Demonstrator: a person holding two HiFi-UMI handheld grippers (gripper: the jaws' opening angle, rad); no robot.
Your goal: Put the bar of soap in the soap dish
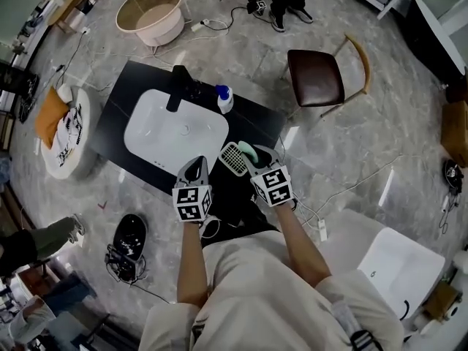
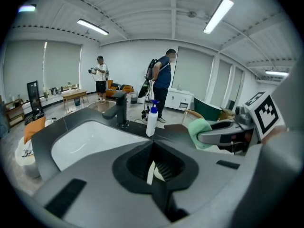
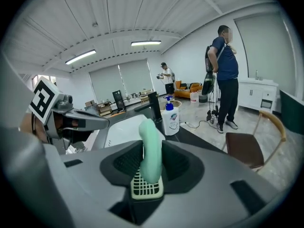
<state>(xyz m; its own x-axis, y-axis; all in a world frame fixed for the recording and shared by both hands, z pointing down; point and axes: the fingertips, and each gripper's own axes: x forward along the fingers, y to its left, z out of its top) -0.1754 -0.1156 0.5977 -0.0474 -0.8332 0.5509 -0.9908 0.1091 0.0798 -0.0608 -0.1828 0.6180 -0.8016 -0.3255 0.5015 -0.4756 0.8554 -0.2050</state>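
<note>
A pale green bar of soap (image 3: 151, 146) stands upright between the jaws of my right gripper (image 3: 151, 161), which is shut on it. In the head view the soap (image 1: 246, 151) hangs just right of a white grid soap dish (image 1: 232, 159) lying on the dark counter (image 1: 131, 97). The dish (image 3: 146, 188) shows right under the soap in the right gripper view. My left gripper (image 1: 196, 165) hovers left of the dish, apart from it. Its jaws (image 2: 152, 172) stand a narrow gap apart with nothing between them. The left gripper view catches the soap (image 2: 202, 131) at right.
A white sink basin (image 1: 175, 130) with a black faucet (image 1: 177, 90) fills the counter's middle, and a soap pump bottle (image 1: 224, 99) stands behind it. A brown chair (image 1: 316, 77) is at the right, a round tub (image 1: 151, 12) at the back. A person (image 3: 227, 75) stands beyond.
</note>
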